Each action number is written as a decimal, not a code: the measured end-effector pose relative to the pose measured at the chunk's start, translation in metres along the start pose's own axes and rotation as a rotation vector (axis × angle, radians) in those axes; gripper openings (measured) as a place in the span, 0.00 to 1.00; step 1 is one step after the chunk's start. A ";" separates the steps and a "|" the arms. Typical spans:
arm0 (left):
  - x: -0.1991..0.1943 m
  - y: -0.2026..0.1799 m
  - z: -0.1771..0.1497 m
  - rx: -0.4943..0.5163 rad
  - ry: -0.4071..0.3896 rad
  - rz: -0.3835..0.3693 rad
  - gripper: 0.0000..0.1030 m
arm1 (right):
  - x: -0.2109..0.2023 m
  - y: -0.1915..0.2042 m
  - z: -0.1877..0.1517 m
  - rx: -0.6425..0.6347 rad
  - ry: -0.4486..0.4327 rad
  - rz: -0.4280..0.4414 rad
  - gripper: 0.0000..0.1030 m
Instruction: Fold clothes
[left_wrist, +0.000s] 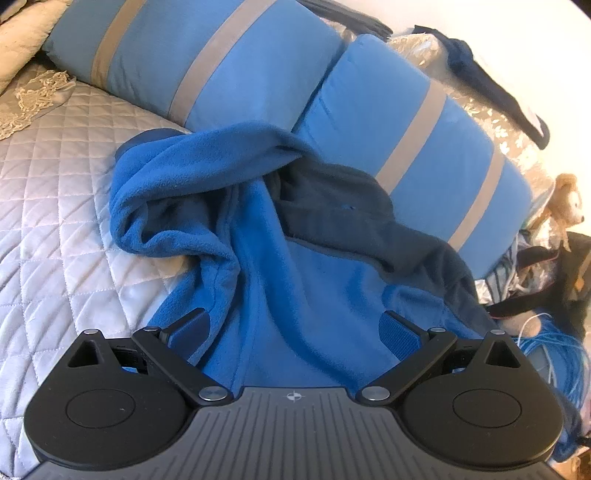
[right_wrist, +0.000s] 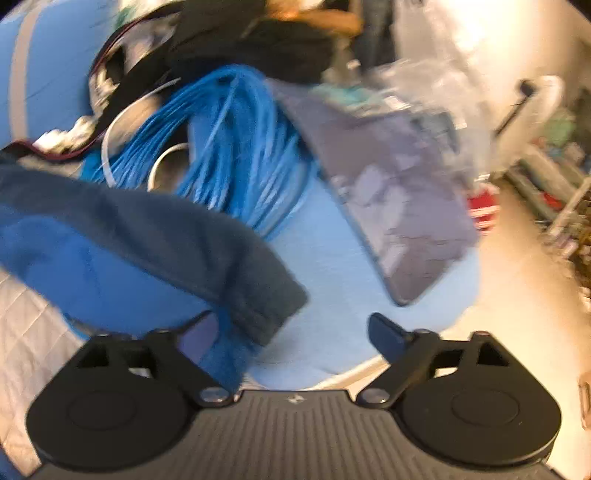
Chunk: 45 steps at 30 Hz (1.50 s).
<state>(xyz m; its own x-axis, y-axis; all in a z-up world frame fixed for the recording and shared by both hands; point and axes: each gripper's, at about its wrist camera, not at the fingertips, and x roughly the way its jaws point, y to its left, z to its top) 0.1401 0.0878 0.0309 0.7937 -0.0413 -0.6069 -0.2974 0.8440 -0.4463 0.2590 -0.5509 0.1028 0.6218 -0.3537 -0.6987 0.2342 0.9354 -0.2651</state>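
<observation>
Garment: a two-tone blue fleece top (left_wrist: 295, 258), bright blue body with dark navy upper panel, lay crumpled on a pale grey quilted bedspread (left_wrist: 48, 206); it filled the centre and lower middle of the left wrist frame.
Garment state: unfolded, bunched, one bright blue part twisted into a roll at centre left of the frame.
Backdrop: two blue pillows with grey stripes (left_wrist: 436, 122) lay across the top of the frame, touching the garment's far edge.
Left gripper (left_wrist: 295, 325): fingers spread wide, nothing between them; both fingertips sat over the bright blue cloth at the lower middle of the frame.
Right gripper (right_wrist: 295, 332): fingers spread wide. The dark navy ribbed cuff (right_wrist: 266, 295) lay by the finger at lower left of the blurred right wrist frame, not between the two; contact could not be judged.
Sleeve axis: the navy sleeve ran from the left edge of the right wrist frame down to the lower centre, cuff end toward the gripper.
Body axis: in the left wrist frame the cloth ran from the bottom edge up toward the pillows.
Key relation: the body lay directly ahead of the left gripper; the cuff was nearer the right gripper.
Clutter: a coil of bright blue cable (right_wrist: 229, 147) lay just beyond the sleeve.
Stage judgement: the garment was not folded.
</observation>
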 end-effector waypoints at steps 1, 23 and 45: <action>-0.003 -0.001 0.001 0.009 -0.005 0.002 0.97 | -0.010 0.002 -0.001 0.007 -0.039 -0.019 0.96; -0.047 -0.011 0.059 0.512 -0.169 0.374 0.97 | -0.215 0.292 0.002 -0.122 -0.429 0.766 1.00; 0.119 0.020 0.077 0.847 -0.149 0.630 0.09 | -0.171 0.405 -0.056 -0.236 -0.288 0.951 1.00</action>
<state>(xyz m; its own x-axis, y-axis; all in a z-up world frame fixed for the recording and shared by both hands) 0.2694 0.1406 0.0008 0.6995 0.5494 -0.4571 -0.2558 0.7897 0.5577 0.2055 -0.1118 0.0776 0.6366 0.5781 -0.5104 -0.5843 0.7935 0.1700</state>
